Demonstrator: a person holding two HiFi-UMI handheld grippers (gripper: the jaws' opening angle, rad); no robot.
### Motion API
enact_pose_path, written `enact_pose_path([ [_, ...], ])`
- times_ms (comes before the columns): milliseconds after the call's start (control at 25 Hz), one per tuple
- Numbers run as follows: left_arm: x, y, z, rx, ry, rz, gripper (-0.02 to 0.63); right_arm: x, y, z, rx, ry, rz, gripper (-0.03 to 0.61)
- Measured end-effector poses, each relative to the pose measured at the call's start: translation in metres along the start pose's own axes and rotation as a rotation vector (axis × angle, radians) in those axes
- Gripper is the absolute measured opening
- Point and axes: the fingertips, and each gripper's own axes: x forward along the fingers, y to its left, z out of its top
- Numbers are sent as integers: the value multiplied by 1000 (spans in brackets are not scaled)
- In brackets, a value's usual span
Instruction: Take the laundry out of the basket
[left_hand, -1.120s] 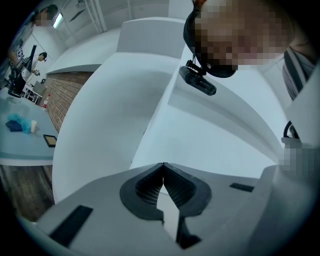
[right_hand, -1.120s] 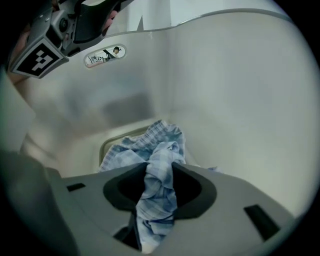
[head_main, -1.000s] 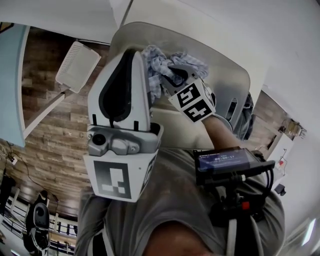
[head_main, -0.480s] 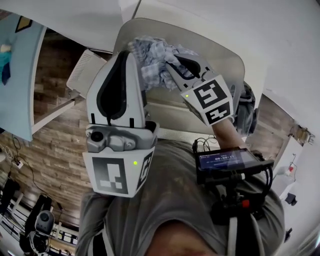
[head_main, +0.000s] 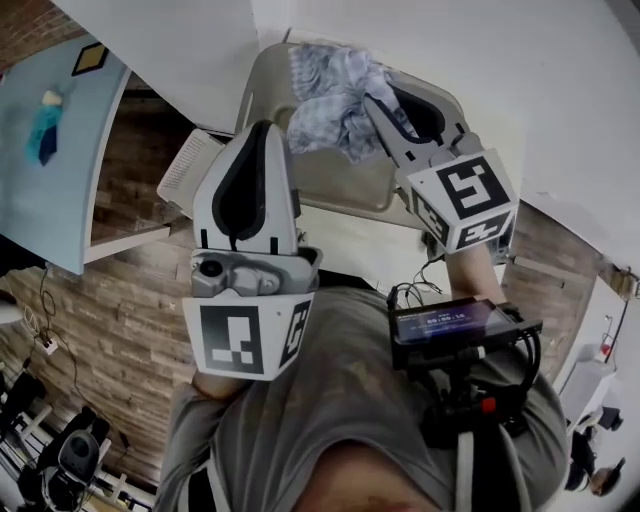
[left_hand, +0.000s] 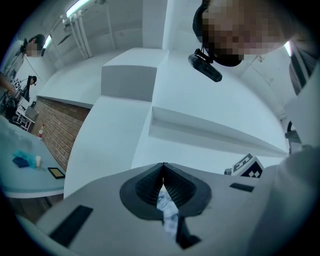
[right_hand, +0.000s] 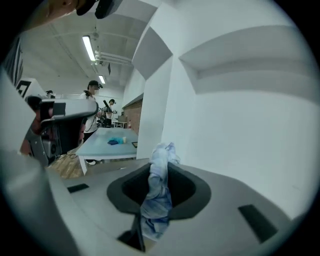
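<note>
On the far left the blue table (head_main: 60, 170) is sitting by itself, and nothing there is being used. The left gripper (head_main: 262, 130) is staying where it was a moment ago. Its jaws are pressed tight together, and a little bit of the checked cloth (head_main: 335, 95) is pinched between them, which shows best in the left gripper view (left_hand: 167, 212). Behind it, farther away, is the pale basket (head_main: 340, 180). The cloth was lower down just before. Now it is bunched up at the far rim of the basket, and most of it is out in the air. To the right, the right gripper (head_main: 385, 100) is coming up and tipping, and it is bringing the cloth with it. Its jaws are squeezing a thick fold of the cloth (right_hand: 157, 195), which is sticking out past the tips in the right gripper view. So both grippers are holding the same cloth, and it looks like it is almost out of the basket. I cannot tell if more laundry is lying inside.
</note>
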Motion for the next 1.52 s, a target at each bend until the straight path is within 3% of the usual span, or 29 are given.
enact_pose_path([
  [360, -2, -14, 8, 0, -35, -45, 9, -38, -36, 70, -69, -142, -93, 91],
  [480, -17, -5, 11, -2, -45, -74, 9, -52, -26, 87, -86, -179, -149, 90],
  [560, -31, 41, 3, -37, -36, -52, 9, -21, 2, 96, -109, -156, -148, 89],
  [720, -57, 169, -29, -233, 27, 150, 9, 94, 73, 112, -197, 26, -2, 89],
  [840, -59, 210, -37, -258, 46, 153, 9, 115, 85, 121, -197, 31, -35, 89],
  [1000, -56, 181, -37, -234, 44, 119, 9, 66, 71, 119, -190, -25, -86, 89],
  [1160, -47, 146, -46, -192, 43, 98, 9, 27, 57, 88, -145, -58, -85, 89],
  [1520, -20, 92, -28, -192, 85, 114, 9, -10, 38, 53, -104, 14, -8, 89],
])
